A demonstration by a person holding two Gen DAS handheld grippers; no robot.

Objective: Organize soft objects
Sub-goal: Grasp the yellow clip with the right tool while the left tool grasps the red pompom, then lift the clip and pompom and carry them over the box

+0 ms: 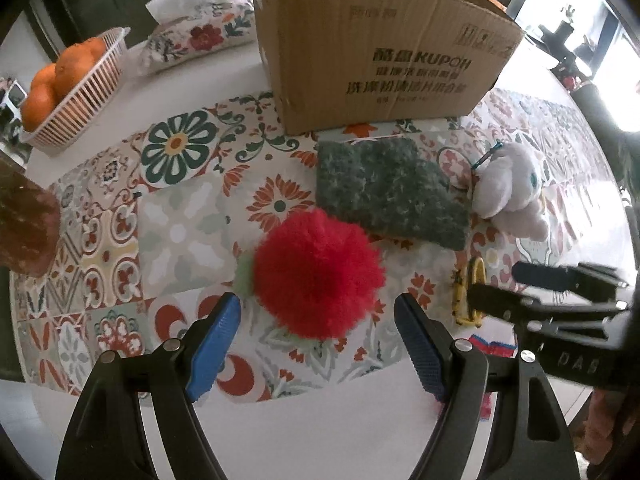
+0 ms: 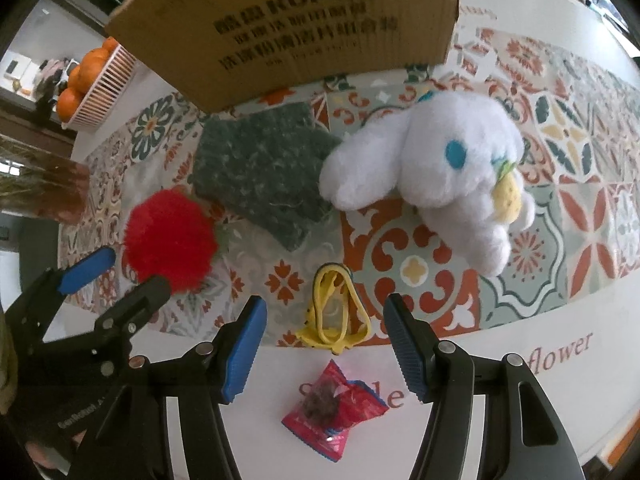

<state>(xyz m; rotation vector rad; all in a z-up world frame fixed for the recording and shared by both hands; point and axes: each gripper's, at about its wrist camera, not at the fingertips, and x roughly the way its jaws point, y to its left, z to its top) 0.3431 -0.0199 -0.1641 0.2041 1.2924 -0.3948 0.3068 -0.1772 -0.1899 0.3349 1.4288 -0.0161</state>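
Early stage of sorting soft items; judged from the layout, nothing is yet put away. The cardboard box (image 1: pixel 372 52), the likely container, stands at 12 o'clock on the patterned tabletop (image 1: pixel 180 220); its inside is hidden, so its contents cannot be told.

Four soft or small items lie loose in front of it. The red pompom (image 1: pixel 318 274) sits at the centre of the left view. The green cloth (image 1: pixel 390 190) lies at 1 o'clock from it, their edges just meeting. The white plush (image 2: pixel 432 168) rests at 3 o'clock of the cloth, overlapping its corner. The yellow band (image 2: pixel 334 308) lies at 6 o'clock of the cloth, near the tabletop's edge, with a red wrapper (image 2: pixel 332 408) further toward 6 o'clock.

The left tongs (image 1: pixel 318 344) stand wide apart and empty, the pompom just ahead between the lines of the pads. The right tongs (image 2: pixel 326 350) are parted about halfway and empty, framing the near end of the yellow band without touching it.

Remaining, as a judgement: every visible item must be grasped and placed. An orange basket (image 1: pixel 80 92) and tissue pack (image 1: pixel 200 28) at 10 to 11 o'clock appear unrelated.
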